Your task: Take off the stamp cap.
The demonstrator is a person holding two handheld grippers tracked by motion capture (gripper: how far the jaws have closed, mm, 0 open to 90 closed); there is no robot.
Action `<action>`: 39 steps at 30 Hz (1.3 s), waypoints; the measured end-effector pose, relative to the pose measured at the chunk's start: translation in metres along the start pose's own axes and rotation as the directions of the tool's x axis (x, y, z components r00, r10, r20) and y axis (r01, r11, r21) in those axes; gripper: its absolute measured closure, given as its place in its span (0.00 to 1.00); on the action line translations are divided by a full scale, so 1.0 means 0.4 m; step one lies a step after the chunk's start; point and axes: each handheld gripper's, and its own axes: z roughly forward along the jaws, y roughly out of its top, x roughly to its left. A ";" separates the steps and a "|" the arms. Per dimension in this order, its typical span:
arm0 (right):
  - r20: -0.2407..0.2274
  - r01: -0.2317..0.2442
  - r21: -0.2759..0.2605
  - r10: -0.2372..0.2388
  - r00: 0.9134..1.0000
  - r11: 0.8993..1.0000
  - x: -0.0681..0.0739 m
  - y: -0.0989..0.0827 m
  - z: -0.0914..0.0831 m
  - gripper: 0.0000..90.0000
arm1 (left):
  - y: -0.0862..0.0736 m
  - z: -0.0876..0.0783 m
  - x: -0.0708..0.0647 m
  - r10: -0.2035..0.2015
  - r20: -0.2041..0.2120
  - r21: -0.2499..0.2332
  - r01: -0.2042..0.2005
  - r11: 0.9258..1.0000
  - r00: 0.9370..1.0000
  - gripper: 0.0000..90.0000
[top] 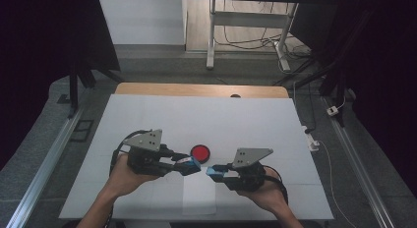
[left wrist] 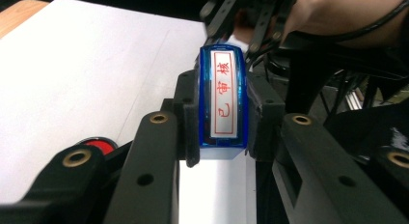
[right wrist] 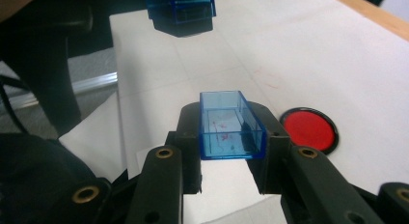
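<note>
Near the front edge of the desk (top: 147, 115), the 2 grippers face each other, tips close but apart. The left gripper (top: 189, 165) is clamped on a blue stamp body (left wrist: 223, 103), its jaws pressing both long sides; the white label with red characters faces the left gripper view's camera. The right gripper (top: 215, 171) is closed on a clear blue cap (right wrist: 230, 125), an open-topped rectangular shell with faint red ink marks inside, held by its 2 long walls. In the right gripper view the stamp body hangs above and beyond the cap, not touching it.

Below the 2 tips, a white sheet of paper (top: 199, 196) lies against the desk's front edge, midway along it. Just beyond the tips, toward the desk's middle, sits a round red ink pad (top: 200, 152) in a black rim, nothing lying over it. The white covering runs on to the far edge, where a wooden strip (top: 196, 89) shows. Beyond that stand a table frame (top: 246, 21) and loose cables (top: 255, 41) on the floor.
</note>
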 end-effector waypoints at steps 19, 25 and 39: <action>0.228 -0.082 -0.038 0.089 0.970 0.996 0.024 -0.063 -0.133 0.77 | -0.006 0.022 -0.003 -0.039 -0.118 0.039 0.044 0.998 0.992 0.78; 0.268 -0.148 -0.054 0.157 0.950 0.988 0.021 -0.099 -0.174 0.76 | -0.005 0.026 -0.004 -0.047 -0.133 0.042 0.053 0.998 0.990 0.78; 0.394 -0.237 -0.065 0.243 0.886 0.969 0.015 -0.200 -0.245 0.76 | -0.006 0.028 0.002 -0.083 -0.125 0.019 0.086 0.996 0.989 0.78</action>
